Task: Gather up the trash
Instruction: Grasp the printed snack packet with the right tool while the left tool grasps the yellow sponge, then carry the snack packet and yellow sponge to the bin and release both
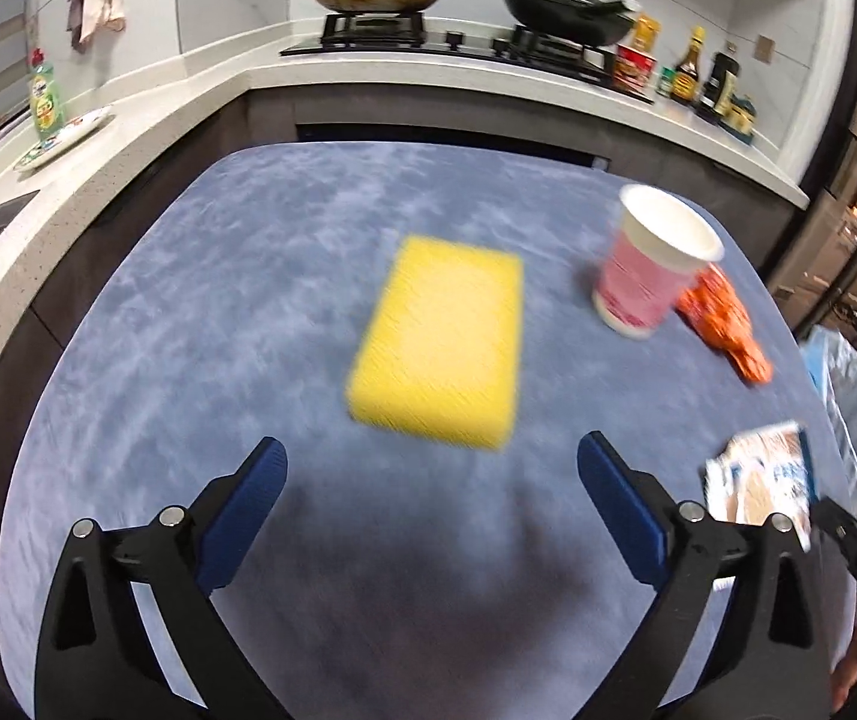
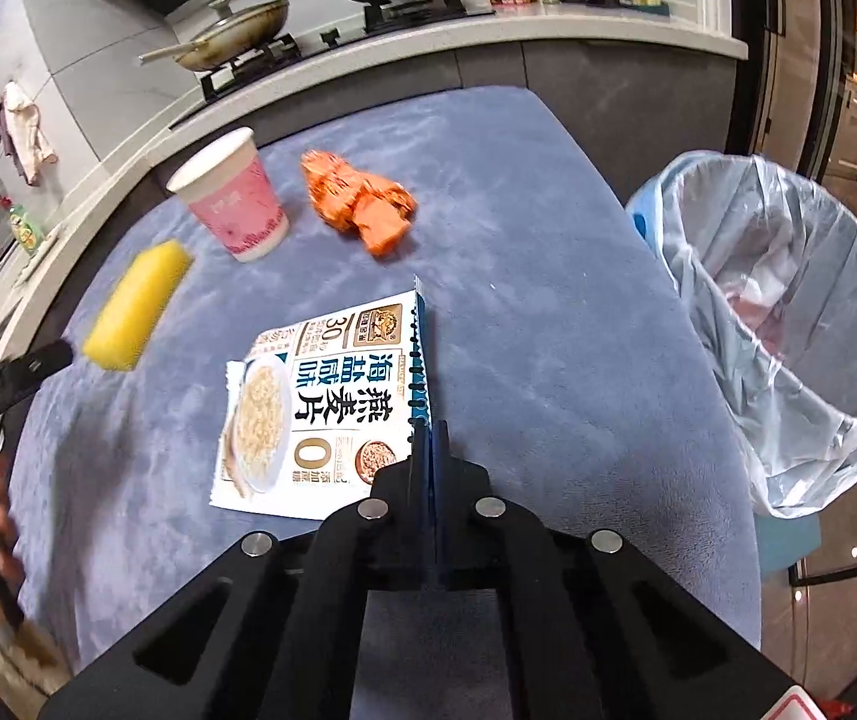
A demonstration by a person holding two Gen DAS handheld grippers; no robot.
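Your right gripper (image 2: 433,438) had clamped only the oatmeal packet (image 2: 320,402)'s thin edge, risking slippage short of the lined bin (image 2: 788,312) at two o'clock; your left gripper (image 1: 431,468) gaped empty before the yellow sponge (image 1: 437,348).

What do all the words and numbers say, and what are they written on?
"燕麦片" – oatmeal packet
"海盐咸味" – same packet
"30" – same packet
"0" – same packet
Small print on the packet: too small.
Pink cup: blurred.
Bottles and green bottle: labels unreadable.
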